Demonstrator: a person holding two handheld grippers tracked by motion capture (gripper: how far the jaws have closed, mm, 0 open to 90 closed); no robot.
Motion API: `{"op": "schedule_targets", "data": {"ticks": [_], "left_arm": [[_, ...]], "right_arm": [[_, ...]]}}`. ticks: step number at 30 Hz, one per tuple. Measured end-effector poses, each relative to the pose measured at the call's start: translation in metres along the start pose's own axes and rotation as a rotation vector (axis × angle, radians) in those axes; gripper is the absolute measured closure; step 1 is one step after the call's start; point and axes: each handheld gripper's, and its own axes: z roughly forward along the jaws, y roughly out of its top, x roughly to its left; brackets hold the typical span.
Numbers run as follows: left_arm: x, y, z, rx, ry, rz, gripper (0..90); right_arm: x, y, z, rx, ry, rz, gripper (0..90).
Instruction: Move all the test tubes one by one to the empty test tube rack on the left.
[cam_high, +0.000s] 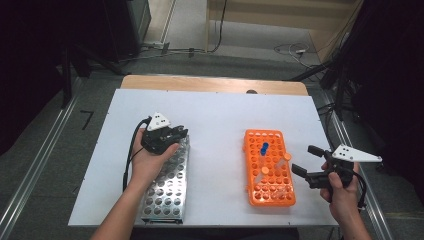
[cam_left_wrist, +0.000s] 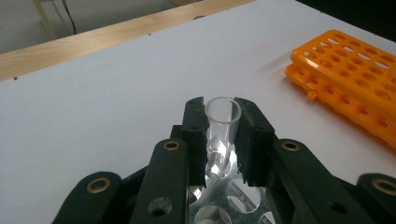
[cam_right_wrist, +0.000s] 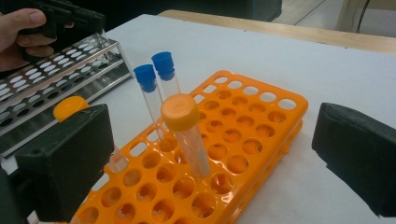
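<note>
My left gripper (cam_high: 167, 134) hangs over the far end of a perforated metal rack (cam_high: 167, 187), shut on a clear uncapped tube (cam_left_wrist: 223, 114). The tube leans, its lower end down among the rack holes (cam_left_wrist: 224, 205). My right gripper (cam_high: 305, 159) is open just right of the orange rack (cam_high: 269, 190), nothing between its pads (cam_right_wrist: 70, 158). In the orange rack (cam_right_wrist: 261, 116) stand two blue-capped tubes (cam_right_wrist: 145, 79), an orange-capped tube (cam_right_wrist: 180, 112) and a clear uncapped one (cam_right_wrist: 116, 163). Another orange cap (cam_right_wrist: 70, 107) peeks from behind the left pad.
A white sheet (cam_high: 220, 115) covers the table, with a wooden edge (cam_high: 210, 84) at the far side. Bare sheet lies between the two racks. Stands and cables are on the floor beyond the table.
</note>
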Motion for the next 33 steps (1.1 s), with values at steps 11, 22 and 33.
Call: {"op": "schedule_targets", "data": {"ticks": [11,22,33], "left_arm": [[0.000,0.002,-0.018,-0.109,-0.074,-0.073,45.5],[-0.017,-0.009,-0.048,-0.178,-0.161,-0.076,9.8],[-0.036,-0.029,-0.070,-0.175,-0.206,-0.058,0.0]], "right_arm": [[0.006,0.003,-0.001,-0.010,0.040,0.003,0.0],[0.015,0.007,-0.001,-0.025,0.068,-0.024,0.0],[0.024,0.007,-0.005,-0.042,0.144,-0.061,1.4]]}}
